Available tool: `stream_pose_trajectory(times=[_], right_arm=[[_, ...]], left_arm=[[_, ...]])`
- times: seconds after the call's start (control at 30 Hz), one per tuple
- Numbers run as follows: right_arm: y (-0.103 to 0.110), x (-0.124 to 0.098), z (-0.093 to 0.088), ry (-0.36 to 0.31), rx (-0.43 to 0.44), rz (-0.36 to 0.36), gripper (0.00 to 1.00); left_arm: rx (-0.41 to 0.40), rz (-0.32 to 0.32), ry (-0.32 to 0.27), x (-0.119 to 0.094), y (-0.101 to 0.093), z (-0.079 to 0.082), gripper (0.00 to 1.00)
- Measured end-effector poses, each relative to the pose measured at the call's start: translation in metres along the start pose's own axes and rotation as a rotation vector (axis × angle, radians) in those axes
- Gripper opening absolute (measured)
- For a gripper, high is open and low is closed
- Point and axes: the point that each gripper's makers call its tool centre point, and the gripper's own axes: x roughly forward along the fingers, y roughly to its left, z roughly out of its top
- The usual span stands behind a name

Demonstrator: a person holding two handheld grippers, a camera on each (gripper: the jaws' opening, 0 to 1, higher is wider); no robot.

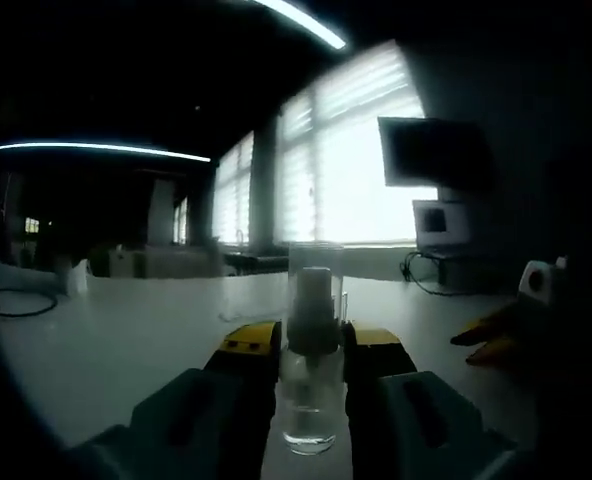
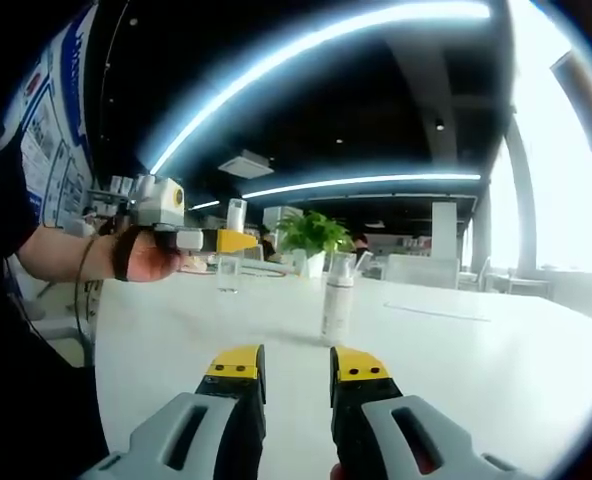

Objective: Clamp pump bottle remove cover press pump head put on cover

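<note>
lower centre of the left gripper view: pump bottle (image 1: pixel 309 385) clamped upright between left gripper (image 1: pixel 311 365) jaws on table (image 1: pixel 126 340) | right gripper (image 2: pixel 296 372) jaws slightly apart, nothing held | clear cover (image 1: pixel 316 285) judged best lifted straight, clamp kept firm

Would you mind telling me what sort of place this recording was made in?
Probably an office or lab: a large white table, wide windows with blinds, a monitor, ceiling strip lights, and a potted plant.
</note>
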Motion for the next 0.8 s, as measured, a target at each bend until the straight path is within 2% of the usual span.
stream_pose_trajectory(times=[0.1, 0.3, 0.4, 0.5, 0.53, 0.67, 0.8], right_arm=[[0.000, 0.000, 0.000, 0.002, -0.001, 0.000, 0.20], [0.002, 0.000, -0.001, 0.006, -0.003, 0.001, 0.20], [0.001, 0.000, -0.001, 0.008, -0.004, 0.002, 0.20], [0.002, 0.000, -0.001, 0.009, -0.004, 0.002, 0.20], [0.002, 0.000, -0.001, 0.009, -0.004, 0.002, 0.20], [0.003, 0.000, -0.001, 0.011, -0.005, 0.003, 0.20], [0.005, 0.001, -0.001, 0.014, -0.007, 0.003, 0.20]], left_arm=[[0.006, -0.008, -0.003, -0.006, -0.003, 0.002, 0.16], [-0.065, -0.022, -0.002, -0.014, -0.007, -0.002, 0.16], [-0.111, -0.049, 0.011, -0.018, -0.012, -0.007, 0.16], [-0.162, -0.067, -0.006, -0.024, -0.013, -0.006, 0.16], [-0.165, -0.071, -0.011, -0.025, -0.009, -0.006, 0.16], [-0.132, -0.073, -0.026, -0.032, -0.013, -0.004, 0.16], [-0.120, -0.091, -0.027, -0.035, -0.011, -0.009, 0.16]])
